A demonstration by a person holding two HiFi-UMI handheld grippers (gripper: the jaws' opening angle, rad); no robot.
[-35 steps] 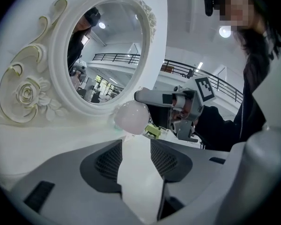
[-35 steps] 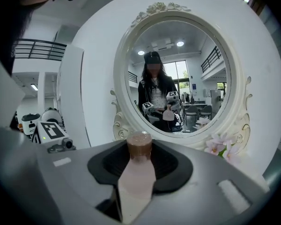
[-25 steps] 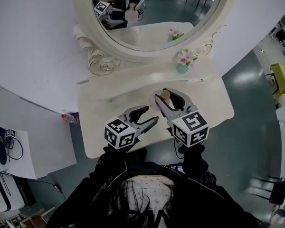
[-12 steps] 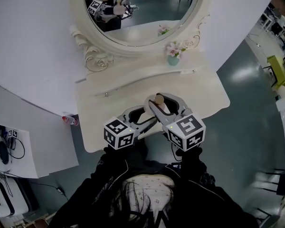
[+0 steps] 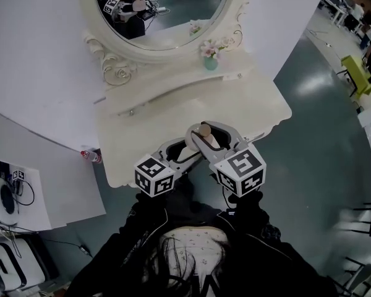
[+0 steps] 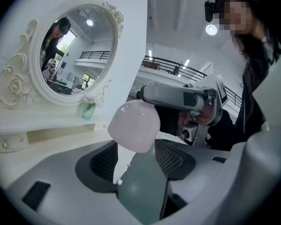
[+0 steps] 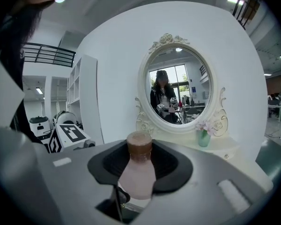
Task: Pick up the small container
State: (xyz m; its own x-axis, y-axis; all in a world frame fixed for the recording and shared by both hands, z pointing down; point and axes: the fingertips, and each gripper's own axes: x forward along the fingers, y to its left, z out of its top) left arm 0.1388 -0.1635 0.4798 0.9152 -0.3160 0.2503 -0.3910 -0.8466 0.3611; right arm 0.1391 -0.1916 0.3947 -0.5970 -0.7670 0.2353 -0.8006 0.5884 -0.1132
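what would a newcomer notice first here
The ornate white-framed oval mirror at the back of the white dressing table draws the eye first. Nearer, the right hand-held gripper grips a pale pink bottle with a brown cap, and the left hand-held gripper a grey-green bottle with a pink domed cap.

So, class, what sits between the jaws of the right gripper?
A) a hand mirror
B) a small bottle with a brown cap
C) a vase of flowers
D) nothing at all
B: in the right gripper view, the right gripper is closed on a small bottle with a brown cap.
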